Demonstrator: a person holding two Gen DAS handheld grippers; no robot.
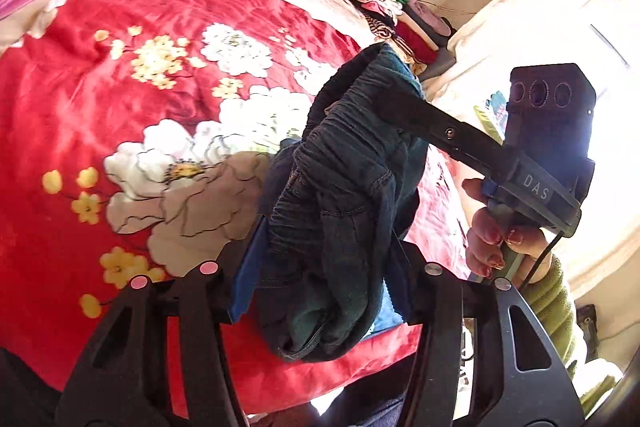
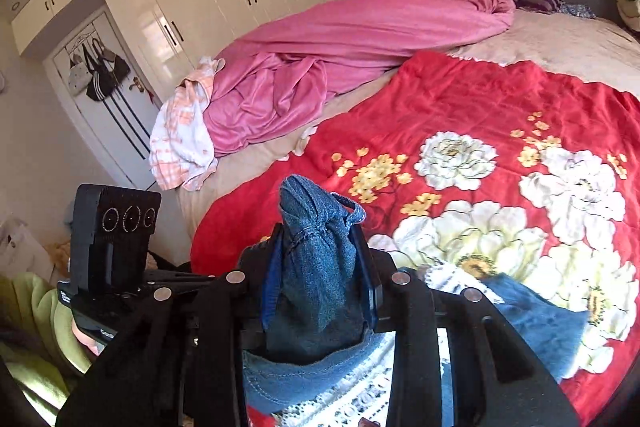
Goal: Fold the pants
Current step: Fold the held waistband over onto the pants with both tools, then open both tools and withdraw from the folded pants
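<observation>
A red floral blanket [image 2: 460,99] covers the bed [image 2: 560,39], a pink sheet [image 2: 340,39] bunched behind it. The pants [image 1: 344,211] (dark denim, gathered in folds) hang above the blanket, pinched at one part by the left gripper [image 1: 324,267] and at another by the right gripper [image 2: 320,267].

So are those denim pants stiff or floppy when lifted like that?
Probably floppy: the denim pants bunch and droop between the left gripper fingers. Likely fairly heavy, as thick folds sag below the right gripper. Unlikely to slip; the cloth looks coarse.
</observation>
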